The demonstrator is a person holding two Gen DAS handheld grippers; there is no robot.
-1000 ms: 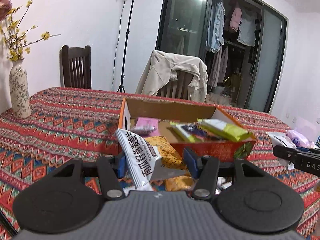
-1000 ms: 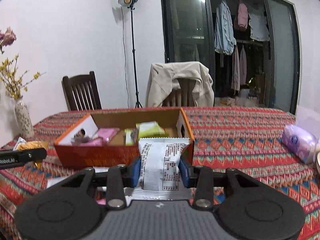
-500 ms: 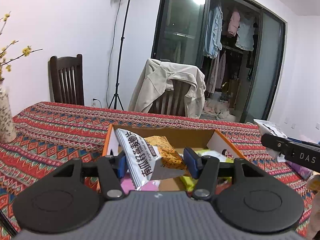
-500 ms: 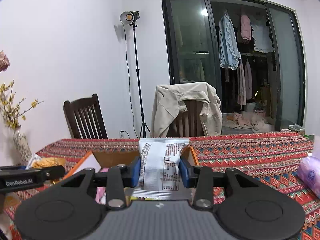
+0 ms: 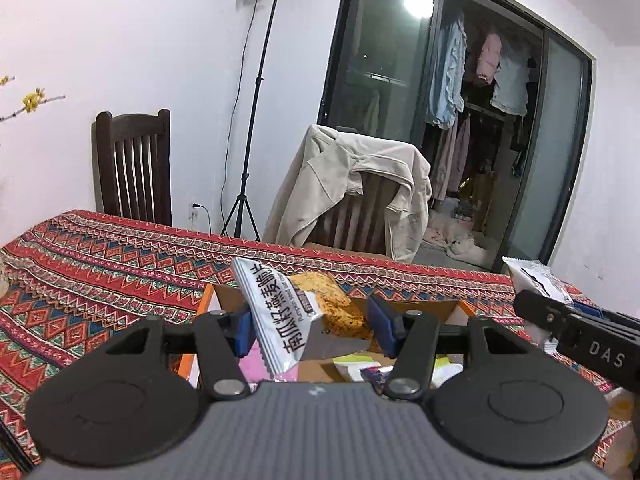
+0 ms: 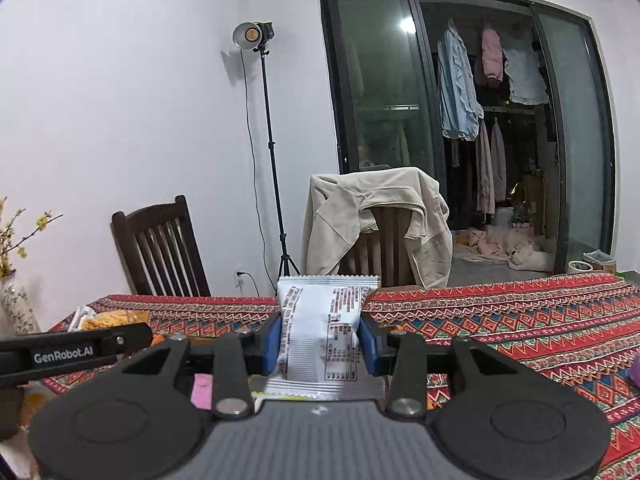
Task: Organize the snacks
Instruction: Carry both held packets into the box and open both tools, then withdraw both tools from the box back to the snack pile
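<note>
Left wrist view: our left gripper point(image 5: 310, 326) grips the crisp packet point(image 5: 294, 312) above the box point(image 5: 208, 300).
Right gripper point(image 6: 320, 346): clamps the white packet point(image 6: 320, 336) over that box.
Handling: we judge both light, crinkly, slippery; hold mid-body.

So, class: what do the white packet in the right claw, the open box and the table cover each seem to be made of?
White packet: probably plastic film, matte, with crimped sealed ends and soft creases.
Open box: looks like cardboard, with plain brown inner walls and orange edges.
Table cover: apparently woven cloth, matte, with bands of red, blue and white zigzags.
</note>
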